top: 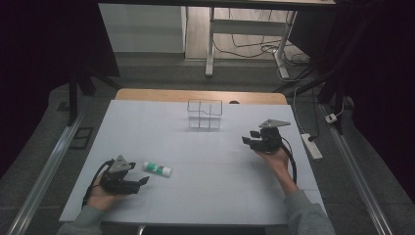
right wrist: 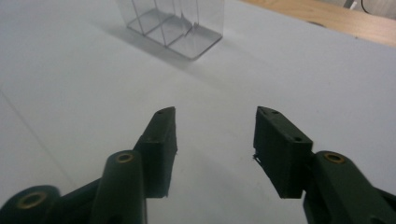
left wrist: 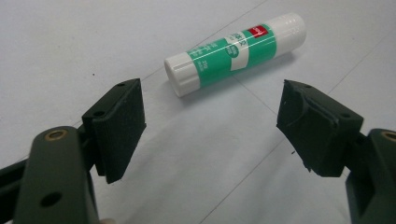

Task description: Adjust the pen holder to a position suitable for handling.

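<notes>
Left tool (left wrist: 210, 123): jaws wide, empty, just short of the glue stick (left wrist: 235, 52).
Glue stick: lying flat on the counter (top: 205, 196).
Right tool (right wrist: 215, 149): jaws parted, empty, well apart from glue stick.

White-topped table (top: 195, 196) with a bare wooden strip along the far edge. Green-and-white glue stick (top: 157, 169) lying flat at eight o'clock from centre. Clear divided box (top: 205, 114) standing at twelve o'clock.
</notes>
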